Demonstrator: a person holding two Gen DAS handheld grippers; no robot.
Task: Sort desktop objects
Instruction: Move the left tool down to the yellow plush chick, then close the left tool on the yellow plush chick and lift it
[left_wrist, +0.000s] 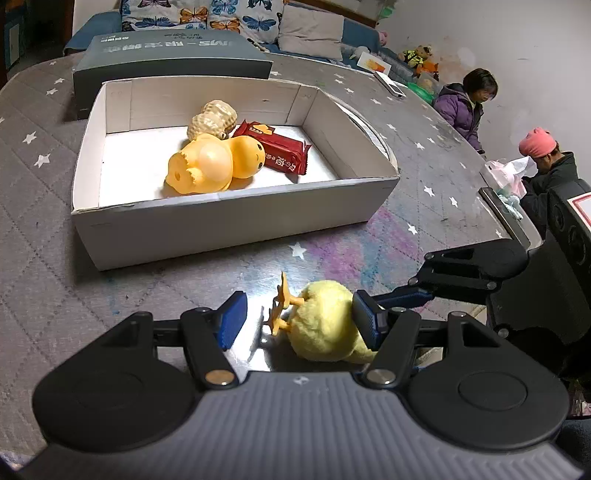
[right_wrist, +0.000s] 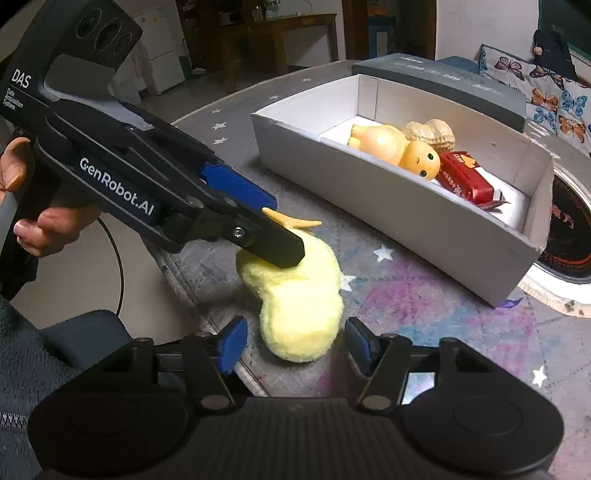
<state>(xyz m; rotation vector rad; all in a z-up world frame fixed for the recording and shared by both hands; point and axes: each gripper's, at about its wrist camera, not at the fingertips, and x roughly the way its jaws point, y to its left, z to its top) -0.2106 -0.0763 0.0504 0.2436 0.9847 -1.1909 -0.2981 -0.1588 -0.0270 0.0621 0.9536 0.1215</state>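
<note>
Grey star-print cloth (left_wrist: 48, 221) covers desk. White box (left_wrist: 221, 218) stands mid-desk, dark grey lid (left_wrist: 170, 55) behind it. Inside box: yellow doll (left_wrist: 214, 162), peanut toy (left_wrist: 212, 120), red snack packet (left_wrist: 284, 151). Yellow plush chick (right_wrist: 299, 295) lies near desk's front edge, orange feet up. Left gripper (left_wrist: 295, 323) jaws apart, right pad touches chick, left pad clear. Right gripper (right_wrist: 295, 341) jaws apart around chick's head, pads not pressing.

A grey quilted table cover (left_wrist: 44, 206) printed with white stars fills the left of the frame. Butterfly-print pillows (left_wrist: 199, 14) sit along the top edge. At the right edge, a person in a purple jacket (left_wrist: 461, 110) and another in a pink hat (left_wrist: 537, 142). Stuffed toys (left_wrist: 419, 55) lie at upper right.
</note>
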